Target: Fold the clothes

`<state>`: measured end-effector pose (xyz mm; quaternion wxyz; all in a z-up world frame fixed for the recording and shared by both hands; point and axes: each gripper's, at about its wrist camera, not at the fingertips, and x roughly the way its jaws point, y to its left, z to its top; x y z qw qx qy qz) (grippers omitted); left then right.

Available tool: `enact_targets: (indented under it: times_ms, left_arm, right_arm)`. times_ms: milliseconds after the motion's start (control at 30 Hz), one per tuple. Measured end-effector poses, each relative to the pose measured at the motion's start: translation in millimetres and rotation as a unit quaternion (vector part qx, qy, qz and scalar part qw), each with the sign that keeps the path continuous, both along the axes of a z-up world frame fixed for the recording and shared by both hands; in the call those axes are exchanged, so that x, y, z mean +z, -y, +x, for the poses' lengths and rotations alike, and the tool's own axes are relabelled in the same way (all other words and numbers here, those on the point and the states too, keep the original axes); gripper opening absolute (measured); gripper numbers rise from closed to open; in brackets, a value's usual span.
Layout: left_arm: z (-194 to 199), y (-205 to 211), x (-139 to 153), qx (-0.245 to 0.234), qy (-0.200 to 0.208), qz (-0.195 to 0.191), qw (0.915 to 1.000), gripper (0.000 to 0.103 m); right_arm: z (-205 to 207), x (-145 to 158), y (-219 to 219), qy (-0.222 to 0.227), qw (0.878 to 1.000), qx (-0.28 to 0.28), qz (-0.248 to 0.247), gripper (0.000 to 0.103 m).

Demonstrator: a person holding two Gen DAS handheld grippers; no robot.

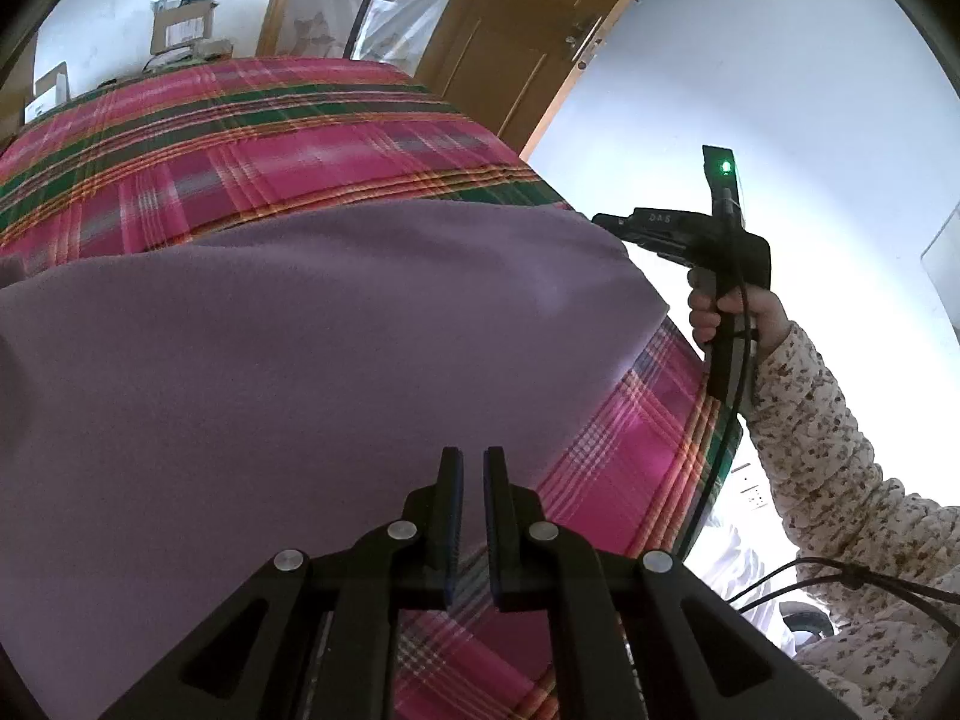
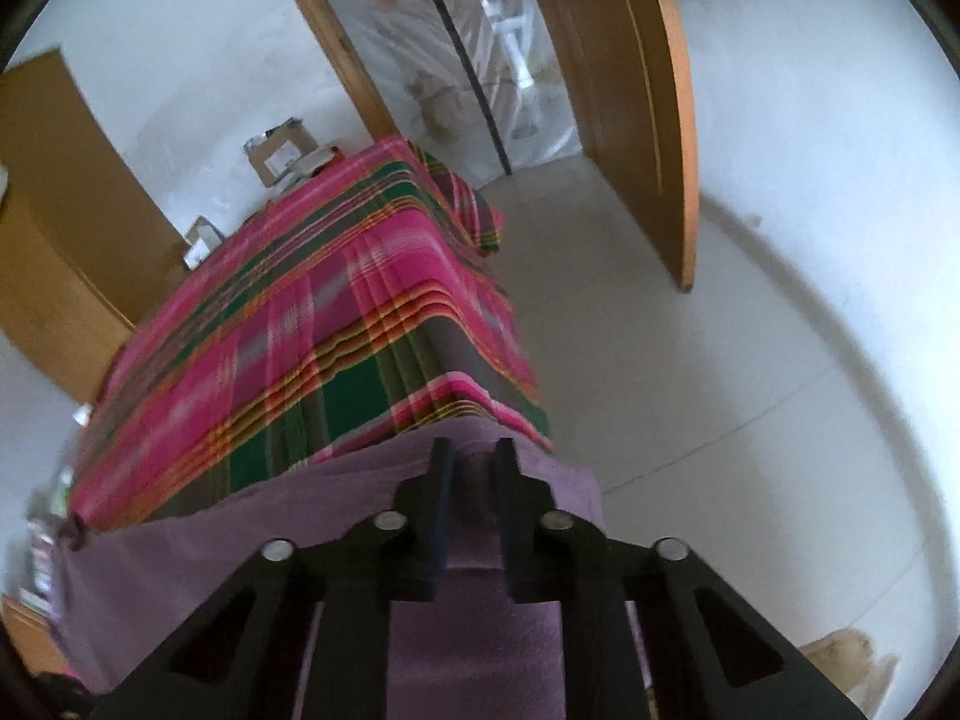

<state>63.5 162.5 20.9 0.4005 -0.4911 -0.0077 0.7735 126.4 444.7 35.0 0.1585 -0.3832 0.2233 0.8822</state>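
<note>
The purple garment [image 1: 300, 360] (soft, light, probably fleecy) lies over the plaid table's [image 1: 240, 138] near end, best pinched at an edge; left gripper [image 1: 472, 468] narrowly parted, empty; right gripper [image 2: 474, 456] seemingly straddling the hem, grip unclear.

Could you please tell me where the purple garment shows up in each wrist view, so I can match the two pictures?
Left wrist: purple garment fills the centre and left, over the plaid cloth.
Right wrist: purple garment at bottom, under the fingers.
Shared landmark: plaid cloth.

White walls [image 2: 780, 120], open wooden door [image 2: 630, 120]
</note>
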Motion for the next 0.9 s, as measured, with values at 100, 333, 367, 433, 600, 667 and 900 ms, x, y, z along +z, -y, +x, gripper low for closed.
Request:
enact_targets:
  times_ms: [100, 333, 367, 433, 600, 667, 900]
  left_arm:
    - [-1.3, -0.1, -2.7, 0.0, 0.004, -0.003, 1.0, 0.006]
    - [-3.3, -1.0, -8.8, 0.002, 0.011, -0.009, 0.9999, 0.006]
    - [-3.4, -1.2, -9.3, 0.002, 0.011, -0.009, 0.9999, 0.006]
    - [-3.6, -1.7, -10.2, 0.001, 0.012, -0.01, 0.9999, 0.006]
    - [-3.2, -3.9, -13.2, -0.001, 0.014, -0.013, 0.9998, 0.006]
    - [-2.8, -2.9, -12.6, -0.001, 0.013, -0.01, 0.9999, 0.006]
    - [-3.9, -0.5, -13.8, 0.003, 0.013, -0.01, 0.9999, 0.006]
  right_arm:
    - [1.2, 2.8, 1.8, -0.004, 1.0, -0.01, 0.016, 0.004]
    - [5.0, 12.1, -4.1, -0.026, 0.999, -0.029, 0.029, 0.002]
    - [5.3, 13.0, -5.2, -0.03, 0.999, -0.029, 0.024, 0.002]
    - [5.3, 14.1, -8.9, -0.04, 0.999, -0.032, 0.017, 0.001]
    - [-8.5, 12.1, -13.0, -0.017, 0.999, -0.033, 0.025, 0.0]
    - [-10.8, 9.2, -15.8, -0.024, 1.0, -0.02, 0.004, 0.0]
    - [-5.9, -2.3, -23.3, -0.033, 0.997, -0.012, -0.069, 0.024]
